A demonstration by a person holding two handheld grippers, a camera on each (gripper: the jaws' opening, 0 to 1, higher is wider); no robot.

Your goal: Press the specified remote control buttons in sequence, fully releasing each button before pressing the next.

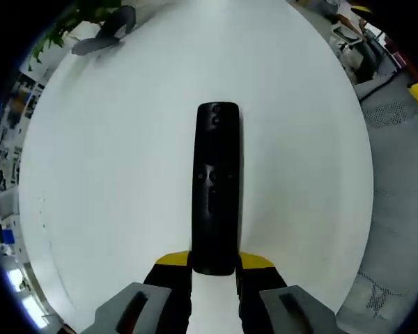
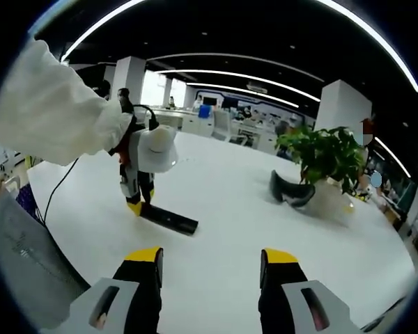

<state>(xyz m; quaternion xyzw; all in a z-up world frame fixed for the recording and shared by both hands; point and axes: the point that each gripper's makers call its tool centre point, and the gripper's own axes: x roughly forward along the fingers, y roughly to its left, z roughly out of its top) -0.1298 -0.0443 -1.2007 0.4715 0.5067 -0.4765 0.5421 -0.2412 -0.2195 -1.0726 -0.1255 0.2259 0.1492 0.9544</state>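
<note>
Remote control lies flat on the white table, long and black, stretching away from you in the left gripper view with its buttons facing up. Your left hand-held gripper has its yellow-tipped jaws on either side of the remote's near end, pressed right against its edges, so you're clamped on it there. Over in the right gripper view you can see that same left hand-held gripper from across the table, tipped down onto one end of the remote control, with your white sleeve reaching in above it and a thin dark cable trailing down from it. Your right hand-held gripper hangs above bare table, jaws spread wide apart with nothing between them, well back from the remote. Farther off on the table you've got a potted green plant in a pale pot, and just beside it a dark curved object whose kind I cannot tell. That same dark curved object sits at the far edge in the left gripper view, next to the plant's leaves.
</note>
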